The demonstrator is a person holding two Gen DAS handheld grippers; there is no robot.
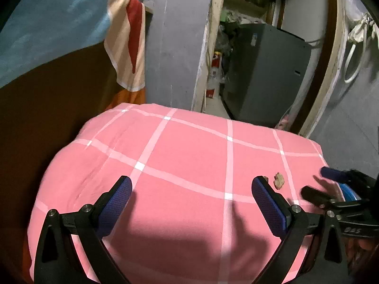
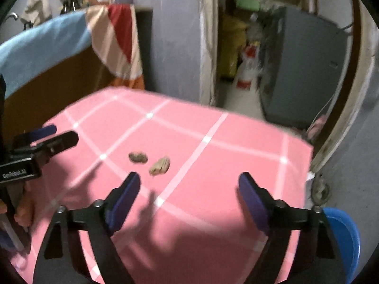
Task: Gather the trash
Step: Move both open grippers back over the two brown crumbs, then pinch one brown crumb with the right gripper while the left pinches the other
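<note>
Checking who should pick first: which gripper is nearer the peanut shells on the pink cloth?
Probably the right gripper: the peanut shells lie just ahead of its left finger. The left gripper hovers open with the shells just outside its right finger. It's close.

Showing "GenRobot.AI" in white letters along the black body of the left gripper [image 2: 54, 133], in the right wrist view. Showing faint characters, roughly "DAS", on the black body of the right gripper [image 1: 324, 182] in the left wrist view, too blurred for reading surely.
</note>
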